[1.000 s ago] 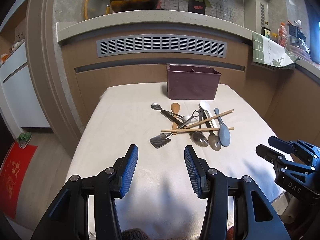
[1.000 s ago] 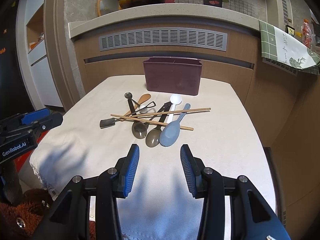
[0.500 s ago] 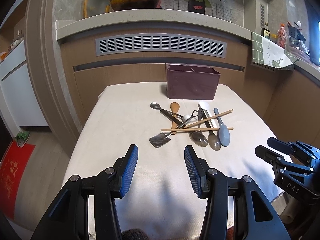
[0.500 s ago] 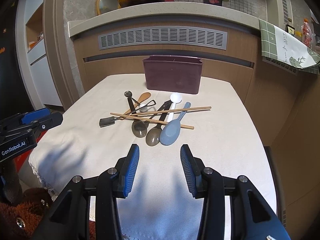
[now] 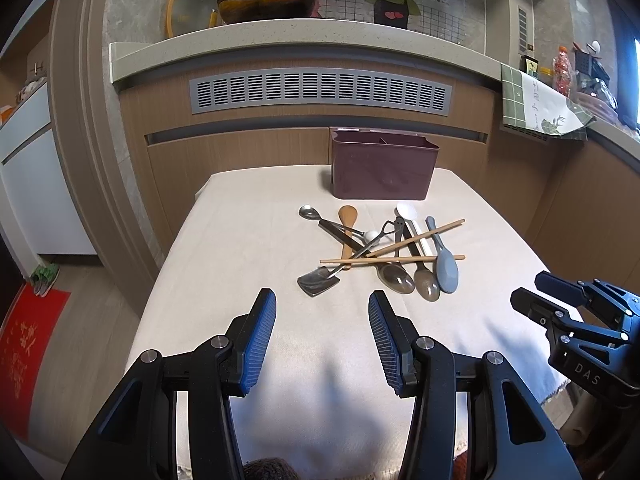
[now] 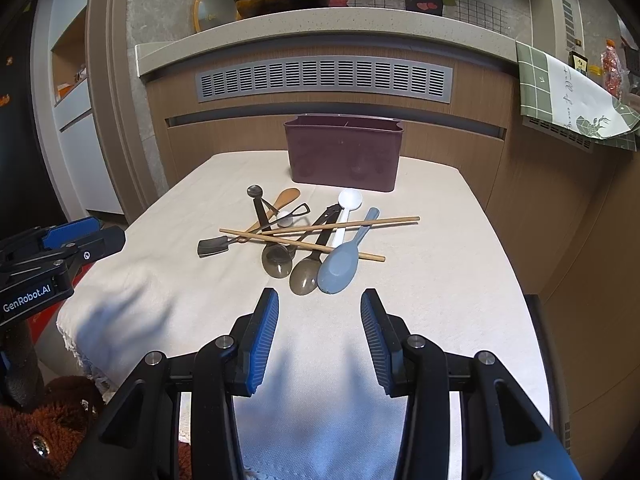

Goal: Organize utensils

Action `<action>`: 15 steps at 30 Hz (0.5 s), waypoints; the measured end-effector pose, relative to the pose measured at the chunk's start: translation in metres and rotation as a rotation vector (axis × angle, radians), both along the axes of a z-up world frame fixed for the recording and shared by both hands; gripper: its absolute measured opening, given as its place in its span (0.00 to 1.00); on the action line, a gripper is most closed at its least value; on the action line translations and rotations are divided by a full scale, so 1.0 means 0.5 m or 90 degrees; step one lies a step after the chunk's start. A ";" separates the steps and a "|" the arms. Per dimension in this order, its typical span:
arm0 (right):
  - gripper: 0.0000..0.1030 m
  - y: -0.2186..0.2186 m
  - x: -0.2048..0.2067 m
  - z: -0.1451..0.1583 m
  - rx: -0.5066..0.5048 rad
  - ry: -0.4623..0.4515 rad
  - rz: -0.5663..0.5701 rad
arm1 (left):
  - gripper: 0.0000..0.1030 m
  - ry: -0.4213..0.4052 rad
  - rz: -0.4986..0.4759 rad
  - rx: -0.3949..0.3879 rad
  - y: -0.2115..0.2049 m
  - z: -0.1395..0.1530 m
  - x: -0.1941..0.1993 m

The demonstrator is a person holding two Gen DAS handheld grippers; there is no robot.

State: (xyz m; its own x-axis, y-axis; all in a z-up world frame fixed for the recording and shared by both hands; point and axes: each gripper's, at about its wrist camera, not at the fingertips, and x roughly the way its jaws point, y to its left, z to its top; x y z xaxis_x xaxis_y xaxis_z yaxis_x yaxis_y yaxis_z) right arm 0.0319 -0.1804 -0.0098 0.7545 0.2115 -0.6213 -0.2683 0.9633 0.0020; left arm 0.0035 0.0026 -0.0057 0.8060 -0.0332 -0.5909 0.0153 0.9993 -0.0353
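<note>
Left tool (image 5: 322, 310): spread wide, empty, ribbed blue pads.
Right tool (image 6: 319, 308): the same.
Utensils (image 6: 304, 240): crossed metal, wooden, plastic pile.
Worktop (image 6: 440, 280): cream cloth.

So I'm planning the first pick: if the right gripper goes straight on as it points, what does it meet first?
Probably the blue-grey spoon, whose bowl lies nearest the open right gripper, beside the brown spoon; depth is unclear.

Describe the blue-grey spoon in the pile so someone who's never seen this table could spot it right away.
Start at the maroon utensil holder at the far end of the cloth-covered table; the utensil pile lies just in front of it. The blue-grey spoon is on the pile's right edge, bowl toward the grippers, beside two metal spoons. It alone is matte blue-grey, with the broadest bowl.
</note>
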 end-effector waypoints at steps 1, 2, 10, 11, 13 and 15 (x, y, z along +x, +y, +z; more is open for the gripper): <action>0.39 0.000 0.000 0.000 0.000 0.000 0.000 | 0.48 0.000 0.000 0.001 0.000 0.000 0.000; 0.39 -0.001 0.000 0.000 0.001 -0.001 0.000 | 0.48 -0.001 -0.001 0.000 0.000 0.001 0.000; 0.39 -0.002 -0.001 0.005 -0.002 -0.004 -0.005 | 0.48 -0.001 -0.003 0.001 -0.001 0.001 0.002; 0.39 -0.003 -0.001 0.006 -0.002 -0.004 -0.005 | 0.48 -0.001 -0.003 0.001 -0.001 0.001 0.002; 0.39 -0.003 -0.001 0.005 -0.002 -0.003 -0.005 | 0.48 -0.001 -0.003 0.001 -0.001 0.001 0.002; 0.39 -0.003 0.000 0.005 -0.002 -0.002 -0.007 | 0.48 -0.002 -0.002 0.000 -0.001 0.001 0.001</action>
